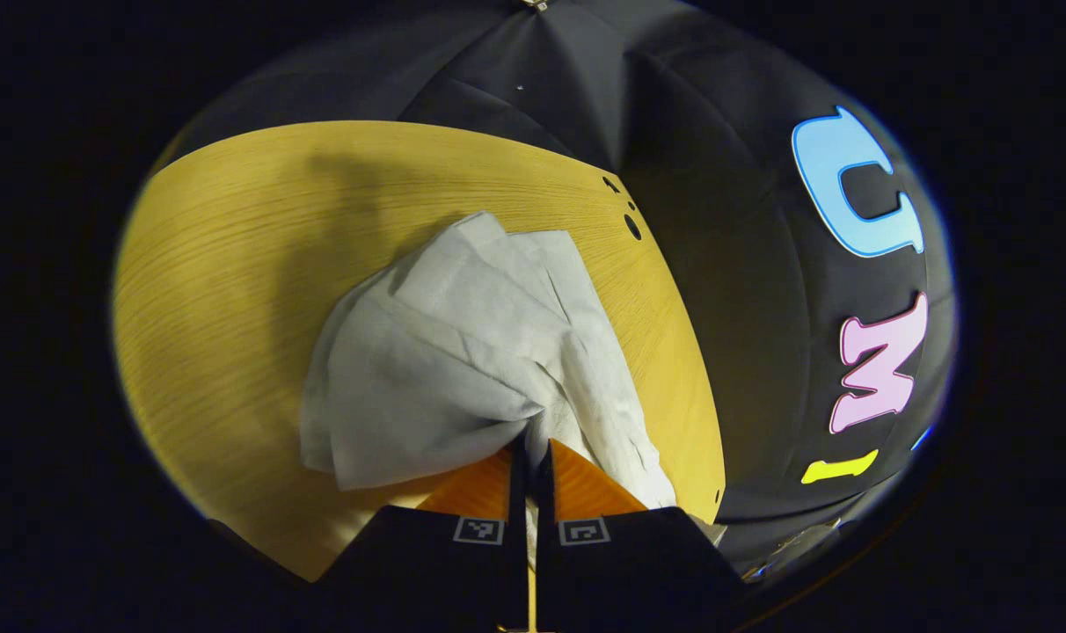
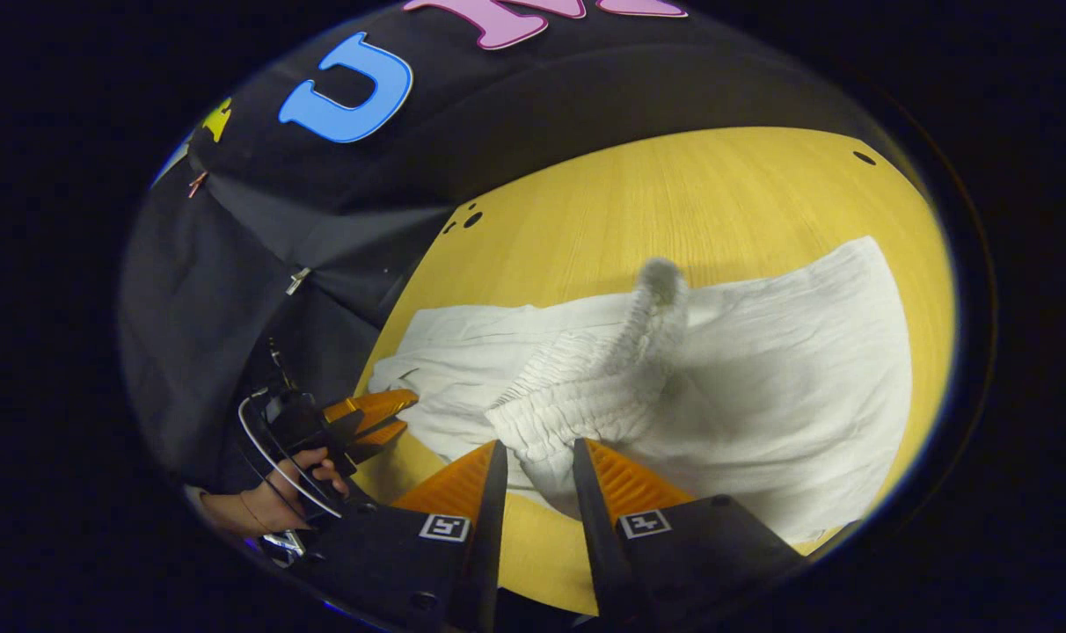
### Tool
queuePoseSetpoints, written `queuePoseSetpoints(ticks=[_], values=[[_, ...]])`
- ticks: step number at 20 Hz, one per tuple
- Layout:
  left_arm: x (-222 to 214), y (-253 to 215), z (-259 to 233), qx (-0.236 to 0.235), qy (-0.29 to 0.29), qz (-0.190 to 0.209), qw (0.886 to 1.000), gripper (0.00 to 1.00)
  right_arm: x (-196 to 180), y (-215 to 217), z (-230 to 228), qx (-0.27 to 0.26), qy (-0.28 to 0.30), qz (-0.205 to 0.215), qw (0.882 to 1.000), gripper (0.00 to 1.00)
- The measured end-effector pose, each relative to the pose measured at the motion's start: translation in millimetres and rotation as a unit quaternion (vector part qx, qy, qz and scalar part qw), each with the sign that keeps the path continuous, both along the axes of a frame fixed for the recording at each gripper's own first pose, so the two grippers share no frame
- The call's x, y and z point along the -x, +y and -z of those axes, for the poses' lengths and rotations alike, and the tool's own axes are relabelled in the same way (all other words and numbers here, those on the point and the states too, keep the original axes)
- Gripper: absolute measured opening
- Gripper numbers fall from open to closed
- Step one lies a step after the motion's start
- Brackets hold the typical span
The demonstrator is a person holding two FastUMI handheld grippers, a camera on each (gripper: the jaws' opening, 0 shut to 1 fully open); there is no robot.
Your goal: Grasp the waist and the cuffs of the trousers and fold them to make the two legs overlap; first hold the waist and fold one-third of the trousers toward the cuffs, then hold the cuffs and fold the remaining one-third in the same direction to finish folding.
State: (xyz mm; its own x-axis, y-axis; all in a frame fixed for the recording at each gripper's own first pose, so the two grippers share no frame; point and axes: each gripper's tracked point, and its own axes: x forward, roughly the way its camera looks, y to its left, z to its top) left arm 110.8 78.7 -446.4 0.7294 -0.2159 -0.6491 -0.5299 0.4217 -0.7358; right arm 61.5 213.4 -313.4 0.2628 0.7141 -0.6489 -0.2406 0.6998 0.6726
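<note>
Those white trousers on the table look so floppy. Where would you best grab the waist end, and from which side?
Grip the gathered elastic waistband of the trousers, coming in low from the table edge nearest the right gripper. The band is thick and bunched into a raised ridge, so two fingers can pinch it firmly, while the flat cloth beside it offers little to hold.

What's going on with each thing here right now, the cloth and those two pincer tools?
Trousers: white, rumpled, partly lifted off the table, not yet folded flat.
Elastic waist: gathered, raised, between the right gripper's fingers.
Left gripper: shut on the trousers' cuff end.
Right gripper: shut on the waist.
Table: wooden, bearing the trousers.
</note>
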Motion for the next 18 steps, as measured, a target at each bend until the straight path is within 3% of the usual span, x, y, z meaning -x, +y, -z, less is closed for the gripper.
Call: queuePoseSetpoints(ticks=[1, 4, 7, 14, 18], values=[[0.2, -1.1, 0.4, 0.001, -0.001, -0.001, 1.0, 0.09, 7.5, 8.7, -7.8, -0.019, 0.008, -0.008, 1.0, 0.47], [-1.0, -0.1, 0.3, 0.013, -0.001, -0.004, 1.0, 0.08, 17.1, 9.6, -14.3, -0.038, 0.023, -0.008, 0.999, 0.47], [0.2, 0.4, -3.0, 0.019, -0.004, -0.008, 1.0, 0.08, 17.6, -16.7, -17.3, -0.031, 0.025, 0.014, 0.999, 0.47], [-26.9, -7.1, -76.3, -0.001, -0.096, 0.016, 0.995, 0.07, -1.3, -113.6, -19.1, -0.019, 0.026, 0.137, 0.99, 0.47], [-40.5, -39.4, -129.2, -0.061, -0.159, 0.089, 0.981, 0.07, -4.0, -171.1, -16.5, -0.015, 0.033, 0.211, 0.977, 0.47]])
